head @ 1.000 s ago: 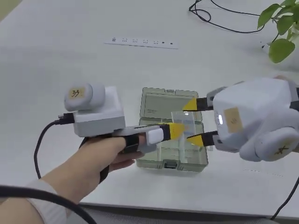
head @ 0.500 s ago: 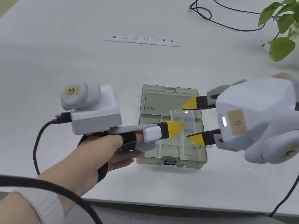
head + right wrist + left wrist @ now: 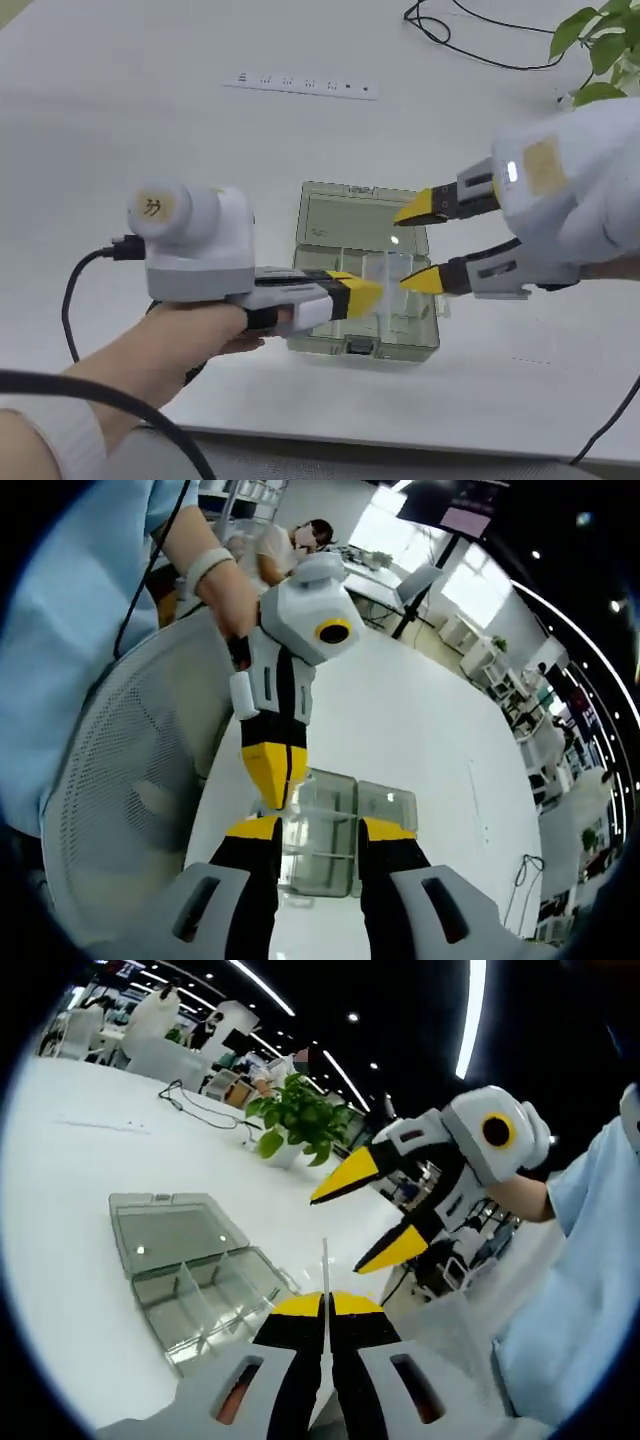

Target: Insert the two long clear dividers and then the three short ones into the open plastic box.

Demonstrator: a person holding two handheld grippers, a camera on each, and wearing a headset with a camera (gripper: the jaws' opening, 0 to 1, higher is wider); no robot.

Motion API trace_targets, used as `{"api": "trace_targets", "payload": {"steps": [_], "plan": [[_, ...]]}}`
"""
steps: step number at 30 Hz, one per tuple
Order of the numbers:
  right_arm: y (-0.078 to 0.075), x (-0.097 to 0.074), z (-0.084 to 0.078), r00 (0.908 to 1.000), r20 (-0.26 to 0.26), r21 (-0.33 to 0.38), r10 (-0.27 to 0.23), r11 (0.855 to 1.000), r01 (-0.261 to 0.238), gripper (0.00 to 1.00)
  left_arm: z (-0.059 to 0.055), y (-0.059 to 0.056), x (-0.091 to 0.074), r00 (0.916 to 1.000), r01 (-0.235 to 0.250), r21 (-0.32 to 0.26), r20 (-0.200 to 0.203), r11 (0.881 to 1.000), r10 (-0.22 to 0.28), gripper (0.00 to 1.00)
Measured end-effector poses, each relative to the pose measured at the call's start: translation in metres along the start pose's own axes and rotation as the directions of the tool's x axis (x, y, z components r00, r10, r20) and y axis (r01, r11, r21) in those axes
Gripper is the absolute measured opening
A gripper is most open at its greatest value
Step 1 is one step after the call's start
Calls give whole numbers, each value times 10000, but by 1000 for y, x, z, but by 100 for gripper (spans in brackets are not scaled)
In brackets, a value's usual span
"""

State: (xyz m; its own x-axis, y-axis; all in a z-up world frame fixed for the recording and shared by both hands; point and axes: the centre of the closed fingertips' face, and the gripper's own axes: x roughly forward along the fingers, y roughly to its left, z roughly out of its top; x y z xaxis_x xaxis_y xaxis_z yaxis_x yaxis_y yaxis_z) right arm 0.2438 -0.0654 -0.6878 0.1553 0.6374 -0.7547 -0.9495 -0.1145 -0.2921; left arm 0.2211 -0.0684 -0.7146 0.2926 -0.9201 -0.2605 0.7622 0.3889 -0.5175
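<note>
So the left gripper (image 3: 362, 294) is clamped on a clear divider (image 3: 390, 285), pinching it at one end with just the yellow tips. In the left gripper view you can see the sheet edge-on, sticking straight out between the closed jaws. It's hanging right over the open box (image 3: 410, 345), above the front half, with the lid (image 3: 350, 222) flopped back flat on the table (image 3: 200, 130). The right gripper (image 3: 412, 248) hovers just beside it with its jaws spread wide and nothing in them, one tip over the lid and one over the tray. There are other dividers (image 3: 186, 1285) standing in the tray, though I can't count them properly through all that clear plastic. What I'd worry about is that the sheet is thin, slick and only held at one end, so any sideways nudge could twist it in the tips or pop it out. The slots are clear on clear, so it's easy to miss a groove and leave it sitting crooked. Nothing is holding the box down, so a hard push could slide it, and it's fairly near the table's front edge.
</note>
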Motion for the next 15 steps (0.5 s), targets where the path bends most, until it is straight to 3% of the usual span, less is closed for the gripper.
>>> {"api": "trace_targets", "payload": {"steps": [2,4,5,6,7,9,10,13,15], "plan": [[2,1,-1,9990,161,435,409,9982,-416,26,-1,-4,-1,9998,183,397,-93,9990,-180,0],[8,-1,2,9947,335,795,977,9918,-1001,23,-3,-8,-2,9986,452,1307,-330,9904,-413,0],[10,-1,2,9932,339,980,1118,9886,-1146,23,-6,-9,-3,9979,467,1355,-517,9897,-400,0],[13,-2,4,9897,399,1047,1373,9845,-1408,23,-6,-10,-3,9970,572,1807,-625,9819,-465,0],[17,-2,4,9842,384,1261,1727,9762,-1762,22,-7,-12,-3,9965,631,1895,-657,9799,-514,0],[19,-1,6,9792,488,1321,1969,9705,-2018,18,-8,-10,-4,9952,724,2335,-807,9697,-549,0],[24,-1,7,9719,481,1467,2302,9609,-2349,18,-10,-9,-4,9939,755,2681,-984,9604,-507,0],[27,1,7,9666,281,1281,2547,9581,-2562,16,-11,-13,-4,9912,974,2888,-1143,9524,-667,0],[31,3,6,9568,184,1369,2900,9473,-2897,14,-13,-13,-5,9894,1088,2967,-1249,9488,-745,0]]}}
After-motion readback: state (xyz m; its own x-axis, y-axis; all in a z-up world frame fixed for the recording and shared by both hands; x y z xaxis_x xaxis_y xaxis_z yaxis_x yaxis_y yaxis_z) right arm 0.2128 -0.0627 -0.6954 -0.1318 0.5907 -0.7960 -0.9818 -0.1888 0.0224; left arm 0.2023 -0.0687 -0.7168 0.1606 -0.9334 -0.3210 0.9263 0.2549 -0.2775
